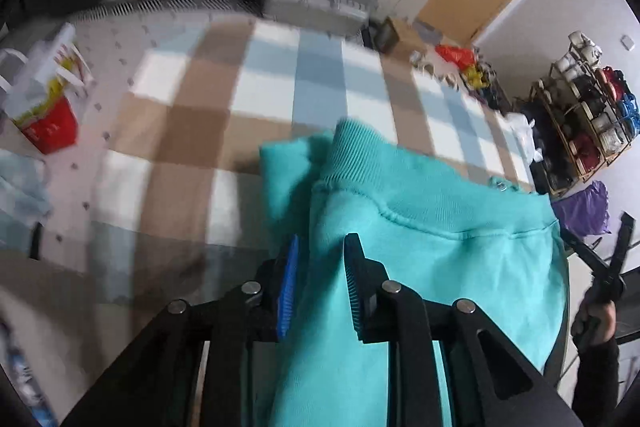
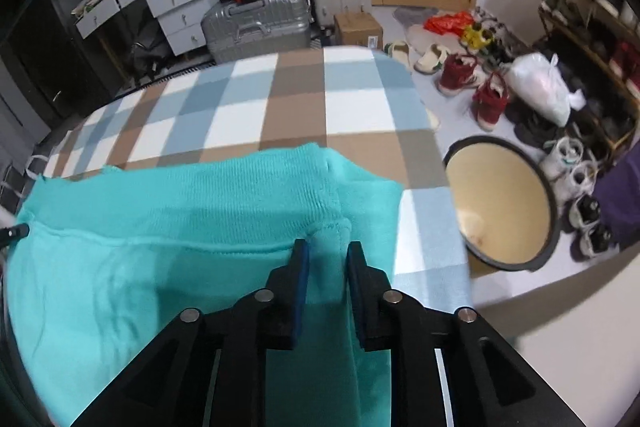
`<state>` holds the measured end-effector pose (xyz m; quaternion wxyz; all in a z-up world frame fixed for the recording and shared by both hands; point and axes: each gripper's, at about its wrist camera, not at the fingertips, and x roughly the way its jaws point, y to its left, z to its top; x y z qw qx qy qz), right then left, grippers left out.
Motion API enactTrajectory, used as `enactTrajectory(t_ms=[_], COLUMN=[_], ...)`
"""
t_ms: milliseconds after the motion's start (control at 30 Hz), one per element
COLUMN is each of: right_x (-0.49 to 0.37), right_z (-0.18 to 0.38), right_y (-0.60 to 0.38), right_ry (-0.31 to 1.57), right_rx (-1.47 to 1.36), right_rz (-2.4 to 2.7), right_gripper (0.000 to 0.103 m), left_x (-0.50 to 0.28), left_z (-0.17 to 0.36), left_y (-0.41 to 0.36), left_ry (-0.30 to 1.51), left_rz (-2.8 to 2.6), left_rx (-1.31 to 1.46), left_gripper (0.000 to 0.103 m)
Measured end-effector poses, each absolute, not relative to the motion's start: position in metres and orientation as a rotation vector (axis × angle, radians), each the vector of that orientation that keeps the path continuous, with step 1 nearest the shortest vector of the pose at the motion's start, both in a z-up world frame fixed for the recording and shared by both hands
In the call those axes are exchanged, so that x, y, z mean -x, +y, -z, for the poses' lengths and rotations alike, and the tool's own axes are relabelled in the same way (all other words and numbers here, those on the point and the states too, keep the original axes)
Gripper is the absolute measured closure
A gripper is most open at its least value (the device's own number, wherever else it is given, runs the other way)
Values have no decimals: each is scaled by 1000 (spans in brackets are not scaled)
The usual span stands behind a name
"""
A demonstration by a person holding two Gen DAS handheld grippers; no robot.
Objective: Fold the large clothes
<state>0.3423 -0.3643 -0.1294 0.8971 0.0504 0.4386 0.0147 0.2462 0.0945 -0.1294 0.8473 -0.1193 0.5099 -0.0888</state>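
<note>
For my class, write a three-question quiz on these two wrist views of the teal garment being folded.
1. True or false: the teal ribbed-hem sweatshirt lies on a plain red blanket.
2. What passes between the fingers of the right gripper?
   A. sweatshirt fabric B. a shoe C. nothing
3. Fill in: the round black-rimmed tub stands on the ____ beside the bed.

Key: 1 false, the checked blue, white and brown blanket; 2 A; 3 floor.

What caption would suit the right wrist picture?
Right claw straddling a fold of a teal sweatshirt on a checked blanket.
</note>
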Motion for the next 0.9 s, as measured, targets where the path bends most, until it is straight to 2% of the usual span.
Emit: enactTrajectory(t_ms=[67, 100, 167, 233, 433, 700, 800, 833, 900], right_x=[-319, -310, -287, -266, -258, -341, -371, -383, -386], right_z=[107, 96, 74, 59, 76, 96, 125, 145, 156], right_y=[-364, -361, -345, -317, -229, -224, -214, -209, -201], right_ry=[829, 795, 727, 685, 730, 879, 1003, 1065, 1038], right_rx=[-110, -97, -59, 0, 139, -10, 51, 96, 153], right_rz=[-43, -45, -84, -159, -274, -263, -217, -198, -172], right_gripper=[76, 67, 57, 51, 51, 52, 53, 53, 52], left_x=[-225, -214, -193, -176, -194, -277, -292, -290, -286], left_z=[101, 90, 80, 81, 130, 146, 190, 193, 194], left_y=[90, 82, 60, 26, -50, -52, -55, -60, -65], left_ry=[986, 942, 896, 881, 1014, 1155, 1291, 1265, 1251], left_rz=[161, 174, 238, 309, 360, 311, 262, 262, 245], left_rx=[192, 157, 91, 28, -148, -68, -64, -102, -140], left_gripper=[80, 74, 27, 25, 25, 25, 25, 23, 22])
